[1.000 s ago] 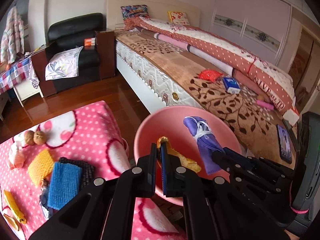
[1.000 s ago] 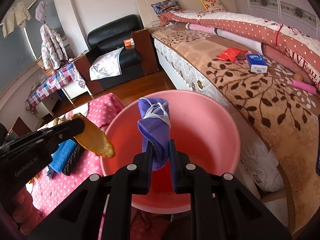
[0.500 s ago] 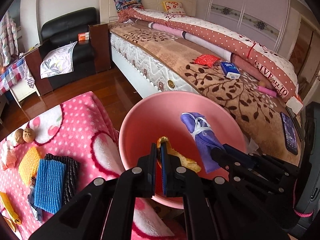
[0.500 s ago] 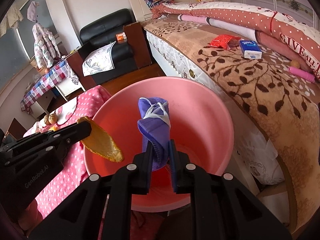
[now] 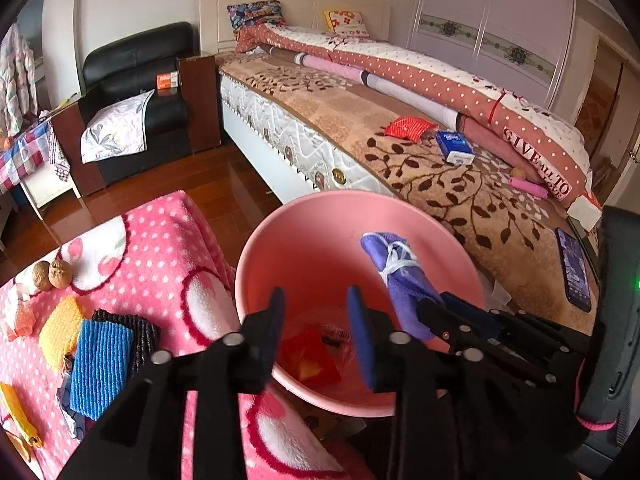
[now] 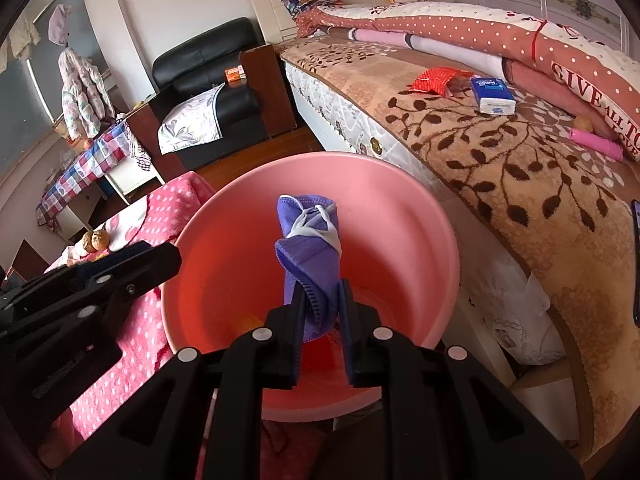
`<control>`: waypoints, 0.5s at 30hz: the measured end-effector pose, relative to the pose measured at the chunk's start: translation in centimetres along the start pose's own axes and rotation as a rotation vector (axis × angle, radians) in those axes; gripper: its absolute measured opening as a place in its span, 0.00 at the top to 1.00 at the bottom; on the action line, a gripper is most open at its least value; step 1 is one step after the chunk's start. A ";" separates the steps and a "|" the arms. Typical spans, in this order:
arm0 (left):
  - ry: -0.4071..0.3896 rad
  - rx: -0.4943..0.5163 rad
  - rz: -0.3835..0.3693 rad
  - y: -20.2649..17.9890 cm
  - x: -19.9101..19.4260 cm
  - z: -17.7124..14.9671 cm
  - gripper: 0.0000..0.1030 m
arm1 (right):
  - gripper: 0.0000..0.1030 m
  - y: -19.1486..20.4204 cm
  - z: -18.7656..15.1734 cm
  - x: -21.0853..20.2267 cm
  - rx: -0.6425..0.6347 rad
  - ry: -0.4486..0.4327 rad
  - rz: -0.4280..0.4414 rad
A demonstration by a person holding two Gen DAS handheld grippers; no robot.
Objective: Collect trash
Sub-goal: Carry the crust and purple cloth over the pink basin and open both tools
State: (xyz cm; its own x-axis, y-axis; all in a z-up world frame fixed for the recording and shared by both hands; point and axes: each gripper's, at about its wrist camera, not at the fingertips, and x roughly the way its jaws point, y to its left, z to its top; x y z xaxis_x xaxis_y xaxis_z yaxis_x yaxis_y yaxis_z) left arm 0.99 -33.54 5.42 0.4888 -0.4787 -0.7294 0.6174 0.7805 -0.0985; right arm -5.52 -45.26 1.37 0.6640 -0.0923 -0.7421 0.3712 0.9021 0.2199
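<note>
Purple mask (image 6: pixel 310 258) sits pinched between the right gripper (image 6: pixel 320 312) fingers; left gripper (image 5: pixel 316 320) gapes wide and empty above the bin (image 5: pixel 304 240).

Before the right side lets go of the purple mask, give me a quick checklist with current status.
1. Right gripper has the purple mask between its jaws: ok.
2. Mask is over the pink basin, inside the rim: ok.
3. Left gripper is open and holds nothing: ok.
4. Left gripper is out from under the mask: ok, it sits at the basin's left edge in the right wrist view.
5. Trash at the basin bottom leaves room: ok.
6. Mask strap free of the right jaws: cannot tell.
</note>
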 end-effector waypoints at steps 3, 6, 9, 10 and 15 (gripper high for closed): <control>-0.016 0.010 -0.011 -0.2 -0.6 0.1 0.61 | 0.79 -0.1 0.1 -0.1 0.007 -0.001 0.003; -0.029 0.012 -0.018 -0.2 -1.2 0.2 0.58 | 0.66 0.0 0.1 -0.5 0.009 -0.016 0.015; -0.038 0.003 -0.022 0.0 -1.7 0.3 0.57 | 0.64 0.1 0.1 -1.0 0.005 -0.026 0.024; -0.043 -0.003 -0.024 0.3 -2.1 0.3 0.57 | 0.64 0.2 0.1 -1.2 0.004 -0.031 0.026; -0.068 -0.012 -0.007 1.1 -3.5 0.2 0.57 | 0.64 1.4 0.1 -2.6 -0.028 -0.087 0.032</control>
State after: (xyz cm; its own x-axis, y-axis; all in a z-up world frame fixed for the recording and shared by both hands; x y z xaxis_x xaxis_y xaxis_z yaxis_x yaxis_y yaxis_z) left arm 0.08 -31.06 8.01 0.5257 -0.5098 -0.6810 0.6137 0.7817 -0.1114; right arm -6.68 -43.82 3.70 0.7293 -0.0982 -0.6771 0.3315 0.9165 0.2241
